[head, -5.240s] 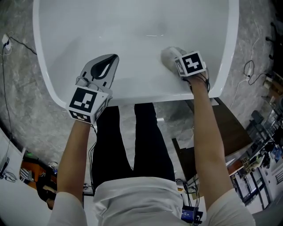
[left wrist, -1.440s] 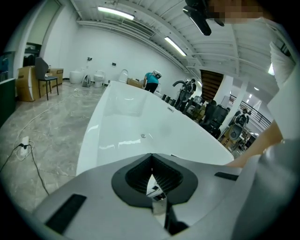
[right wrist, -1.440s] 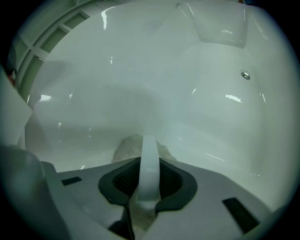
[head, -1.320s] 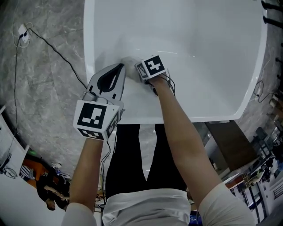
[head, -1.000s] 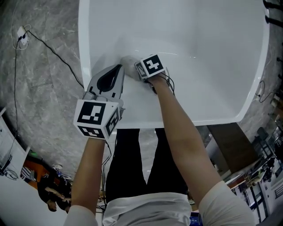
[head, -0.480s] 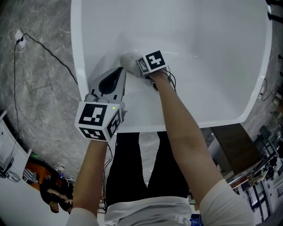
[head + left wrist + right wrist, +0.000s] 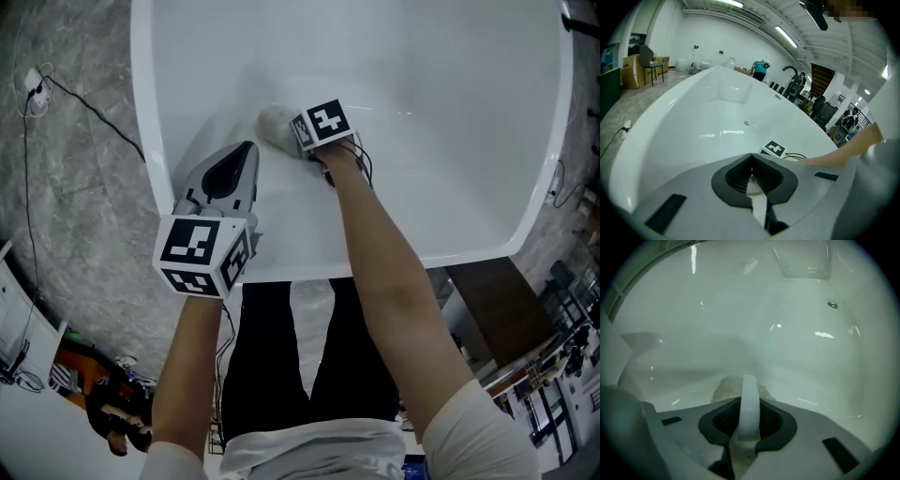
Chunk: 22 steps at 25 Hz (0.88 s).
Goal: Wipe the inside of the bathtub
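Bathtub [image 7: 450, 141], one, white, two grippers, right gripper [image 7: 748, 383] fingers clenched on one cloth [image 7: 273, 122], left gripper [image 7: 247, 150] fingers closed, empty

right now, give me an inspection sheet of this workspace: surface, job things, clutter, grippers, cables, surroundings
surface: white bathtub, inside glossy, no marks seen
job's things: pale cloth, wadded against the tub's inner wall
clutter: nothing seen in the tub
grippers: right gripper shut on the cloth; left gripper shut with nothing in it, above the tub's near side
cables: floor cable runs from a plug toward the tub; wires trail behind the right gripper
surroundings: grey marbled floor around the tub; the left gripper view shows a workshop beyond it
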Motion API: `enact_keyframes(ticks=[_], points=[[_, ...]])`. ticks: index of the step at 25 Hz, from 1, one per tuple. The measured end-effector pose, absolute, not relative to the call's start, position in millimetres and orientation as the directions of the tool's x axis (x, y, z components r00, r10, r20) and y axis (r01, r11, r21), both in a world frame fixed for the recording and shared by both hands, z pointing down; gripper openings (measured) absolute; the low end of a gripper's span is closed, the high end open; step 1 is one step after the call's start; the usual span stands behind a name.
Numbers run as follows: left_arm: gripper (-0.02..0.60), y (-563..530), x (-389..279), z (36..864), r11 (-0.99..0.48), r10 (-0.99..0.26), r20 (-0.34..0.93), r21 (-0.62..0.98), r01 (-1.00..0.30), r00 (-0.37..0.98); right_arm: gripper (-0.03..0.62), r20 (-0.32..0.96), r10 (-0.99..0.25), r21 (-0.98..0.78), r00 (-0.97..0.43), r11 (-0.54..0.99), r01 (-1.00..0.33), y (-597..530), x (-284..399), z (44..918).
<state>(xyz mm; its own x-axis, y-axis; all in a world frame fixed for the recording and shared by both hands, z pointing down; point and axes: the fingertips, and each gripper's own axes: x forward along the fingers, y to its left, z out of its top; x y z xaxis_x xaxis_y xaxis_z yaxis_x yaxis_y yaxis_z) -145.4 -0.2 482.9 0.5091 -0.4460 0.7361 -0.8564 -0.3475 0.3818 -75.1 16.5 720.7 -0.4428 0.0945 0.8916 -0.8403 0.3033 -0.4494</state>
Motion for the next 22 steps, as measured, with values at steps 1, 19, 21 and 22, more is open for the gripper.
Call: enact_keyframes(ticks=[1,19,21,22], points=[[0.012,1,-144,484,-0.351,-0.443,0.737,0.381,-0.855,0.51,0.097,0.894,0.094,-0.446,-0.439,0.302,-0.843,17,-71,721],[0.012,7,-107,510,-0.376,-0.386,0.77,0.372,-0.849,0.508,0.097,0.916,0.088,-0.401,-0.392,0.268,-0.876,20,10,722],[0.012,7,-103,512,-0.378,-0.382,0.773,0.37,-0.849,0.507,0.097,0.917,0.088,-0.399,-0.39,0.269,-0.877,21,16,722],[0.012,8,-101,512,-0.379,-0.38,0.774,0.369,-0.849,0.506,0.097,0.917,0.088,-0.398,-0.389,0.27,-0.877,21,18,722]])
